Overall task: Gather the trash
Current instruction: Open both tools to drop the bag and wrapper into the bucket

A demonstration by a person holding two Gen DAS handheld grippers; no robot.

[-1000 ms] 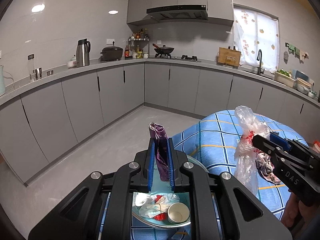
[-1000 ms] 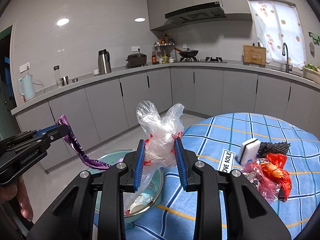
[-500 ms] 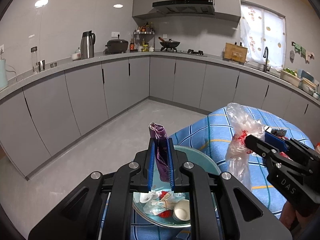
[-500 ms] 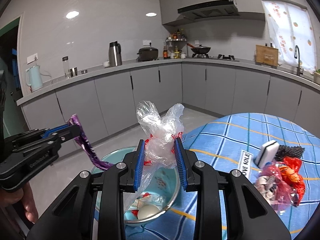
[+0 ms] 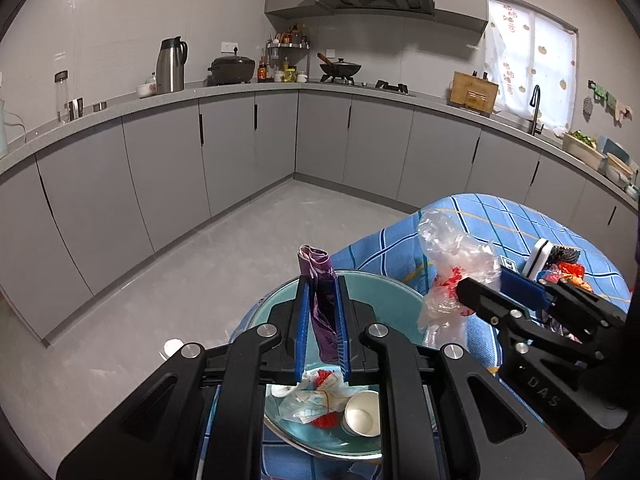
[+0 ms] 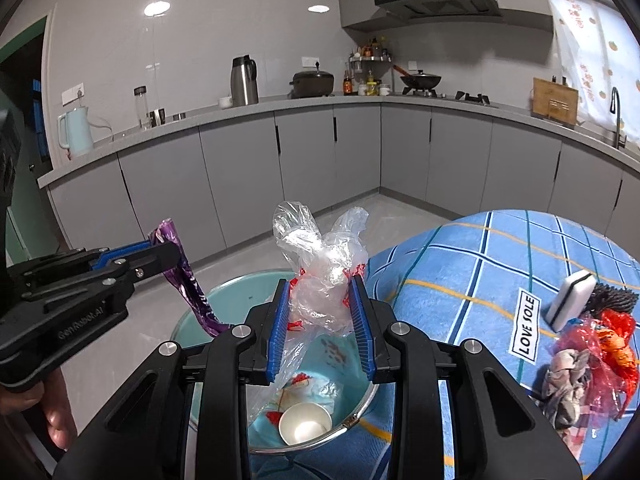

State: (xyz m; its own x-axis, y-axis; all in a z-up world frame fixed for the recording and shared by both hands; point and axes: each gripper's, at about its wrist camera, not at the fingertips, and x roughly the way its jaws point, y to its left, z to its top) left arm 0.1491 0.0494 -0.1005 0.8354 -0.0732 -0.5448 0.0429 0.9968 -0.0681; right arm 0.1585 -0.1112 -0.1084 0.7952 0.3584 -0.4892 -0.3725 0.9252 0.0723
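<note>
My left gripper (image 5: 323, 330) is shut on a purple wrapper (image 5: 320, 292), which stands upright between the blue pads over the teal basin (image 5: 384, 292). The basin (image 6: 192, 320) sits at the table's edge and holds a paper cup (image 5: 362, 414), crumpled paper and red scraps. My right gripper (image 6: 322, 330) is shut on a crumpled clear plastic bag (image 6: 320, 264) with red print, and the bag's tail hangs down into the basin. In the right wrist view the left gripper (image 6: 168, 252) comes in from the left with the purple wrapper (image 6: 192, 284) dangling over the basin's rim.
A blue checked cloth covers the round table (image 6: 500, 256). On it lie a white sponge (image 6: 570, 294), a black mesh scrubber (image 6: 614, 298), a "LOVE SOLE" label (image 6: 528, 326) and a red bag of scraps (image 6: 592, 364). Grey cabinets (image 5: 160, 168) ring the bare floor (image 5: 160, 292).
Both grippers have sunk and moved in over the basin, each still holding its piece. The basin shows larger, and the bag's tail now hangs inside it.
</note>
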